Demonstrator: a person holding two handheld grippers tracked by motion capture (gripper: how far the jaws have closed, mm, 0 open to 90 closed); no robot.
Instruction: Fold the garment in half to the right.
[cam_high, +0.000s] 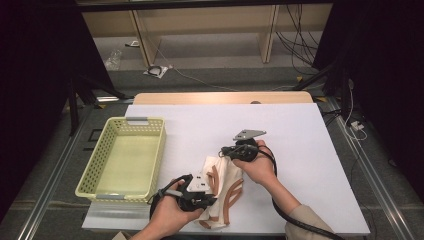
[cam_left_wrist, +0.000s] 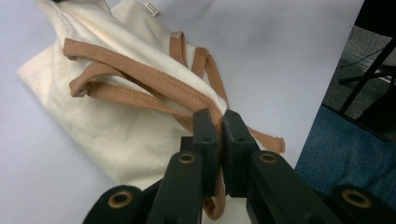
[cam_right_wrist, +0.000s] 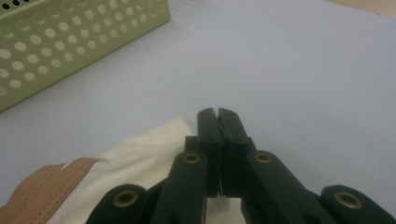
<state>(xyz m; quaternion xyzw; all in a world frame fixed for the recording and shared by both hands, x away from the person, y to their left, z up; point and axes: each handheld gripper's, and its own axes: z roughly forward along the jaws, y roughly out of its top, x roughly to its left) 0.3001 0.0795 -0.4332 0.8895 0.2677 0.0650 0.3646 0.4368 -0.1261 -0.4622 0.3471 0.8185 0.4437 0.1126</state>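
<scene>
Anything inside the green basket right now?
The green basket looks empty: its bare floor shows. The near wall hides a thin strip behind it. The cloth bag lies outside on the table.

Black fingers with brass-ringed pivots; grey three-cornered plate; black cable; beige sleeve.

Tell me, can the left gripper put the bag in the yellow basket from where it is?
Probably yes. The left gripper is shut on a brown strap of the cream bag, and the yellow basket sits open-topped right beside it, with nothing between. The right gripper pinches the bag's cloth too.
</scene>
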